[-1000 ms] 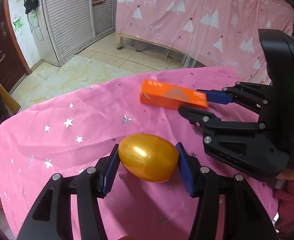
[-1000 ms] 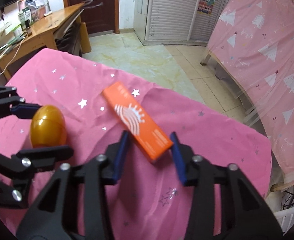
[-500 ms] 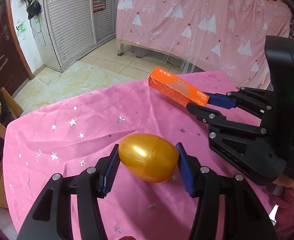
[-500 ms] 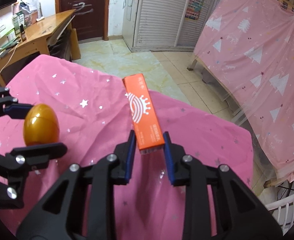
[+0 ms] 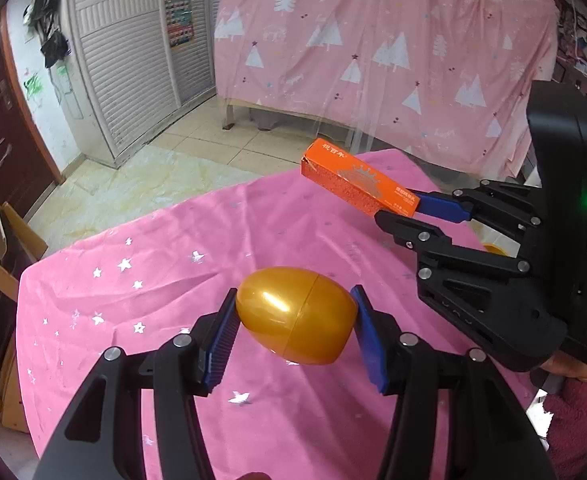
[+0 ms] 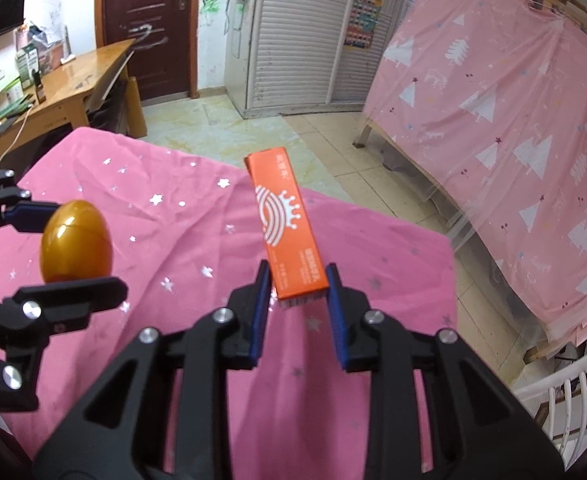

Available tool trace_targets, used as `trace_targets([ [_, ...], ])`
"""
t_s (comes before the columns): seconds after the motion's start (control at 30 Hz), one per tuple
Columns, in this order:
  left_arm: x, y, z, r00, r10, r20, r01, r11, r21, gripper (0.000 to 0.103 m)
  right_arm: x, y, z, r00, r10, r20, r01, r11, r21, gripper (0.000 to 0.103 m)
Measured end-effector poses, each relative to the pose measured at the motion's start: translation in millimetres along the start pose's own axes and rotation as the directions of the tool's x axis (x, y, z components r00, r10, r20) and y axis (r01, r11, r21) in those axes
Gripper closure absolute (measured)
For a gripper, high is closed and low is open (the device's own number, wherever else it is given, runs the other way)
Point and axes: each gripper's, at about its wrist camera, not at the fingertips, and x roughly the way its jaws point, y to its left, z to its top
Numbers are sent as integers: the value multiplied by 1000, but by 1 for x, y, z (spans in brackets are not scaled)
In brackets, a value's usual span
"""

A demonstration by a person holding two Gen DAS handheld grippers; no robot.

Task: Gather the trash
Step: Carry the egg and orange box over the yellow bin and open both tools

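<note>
Left wrist view: left gripper [image 5: 295, 320], fingers clamped on gold plastic egg [image 5: 296, 320], lifted above the pink-clothed surface [image 5: 173, 256]; right gripper at 2 o'clock.

Right wrist view: right gripper [image 6: 298, 300], fingers gripping orange carton [image 6: 286, 224] by its near end, airborne. Step: both pieces picked up. Next: carry to a bin, none visible.

Gold egg [image 5: 297, 316], orange box [image 6: 287, 228], pink cloth [image 5: 173, 248] with silver stars.
</note>
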Motion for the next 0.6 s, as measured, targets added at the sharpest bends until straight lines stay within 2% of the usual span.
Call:
trace_targets([
  [0.4,1,-60,12,1000,-16,-1,16,996,83,53,-28,-57,-37,999,-44,19,42,994,99,78],
  [0.6,5,-102,19,999,-54,0,54,992,114,53,-44,-94,-63,996,-84,22,80,983,164,78],
])
